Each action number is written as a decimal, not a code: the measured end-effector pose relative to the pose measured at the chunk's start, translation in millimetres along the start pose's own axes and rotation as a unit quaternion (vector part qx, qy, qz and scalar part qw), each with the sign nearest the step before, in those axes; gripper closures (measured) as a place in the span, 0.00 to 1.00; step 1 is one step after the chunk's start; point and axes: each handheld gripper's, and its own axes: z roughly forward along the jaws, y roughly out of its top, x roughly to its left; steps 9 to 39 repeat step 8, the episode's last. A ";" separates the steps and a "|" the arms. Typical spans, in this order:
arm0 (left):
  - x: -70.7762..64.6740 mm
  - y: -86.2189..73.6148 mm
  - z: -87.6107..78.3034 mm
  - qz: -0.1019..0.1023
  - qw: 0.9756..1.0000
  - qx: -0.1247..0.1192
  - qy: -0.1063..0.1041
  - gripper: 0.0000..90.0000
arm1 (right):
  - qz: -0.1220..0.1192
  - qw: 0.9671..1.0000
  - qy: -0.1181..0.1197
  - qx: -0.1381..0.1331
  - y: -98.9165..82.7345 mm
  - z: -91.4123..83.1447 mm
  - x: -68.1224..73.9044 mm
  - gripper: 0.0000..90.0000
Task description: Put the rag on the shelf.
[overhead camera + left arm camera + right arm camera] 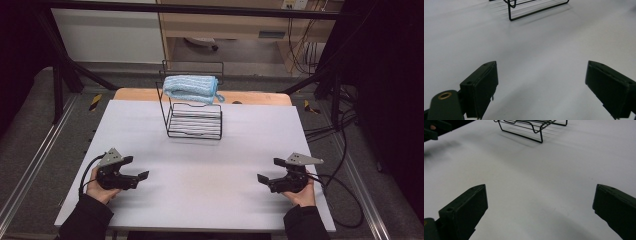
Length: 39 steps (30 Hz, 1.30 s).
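Note:
A black wire rack (192, 107) stands at the back middle of the white table (200, 165). A folded light blue towel (191, 87) lies on the rack's top tier. The lower shelf of the rack is bare. My left gripper (136, 167) rests near the front left of the table, open, with nothing between its jaws. My right gripper (270, 170) sits near the front right, open and holding nothing. The rack's lower frame (534, 8) shows far ahead in the left gripper view, and the wire rack (529, 127) also lies ahead in the right gripper view.
A wooden board (260, 98) edges the table behind the rack. Black frame posts (60, 80) stand at both back corners. Cables (345, 195) trail off the right side. Metal rails (30, 165) run along the floor at left.

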 end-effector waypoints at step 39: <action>2.1 -4.6 0.9 -0.010 1.000 0.005 0.002 0.13 | -0.009 1.000 -0.001 0.025 -7.3 3.6 1.3 0.01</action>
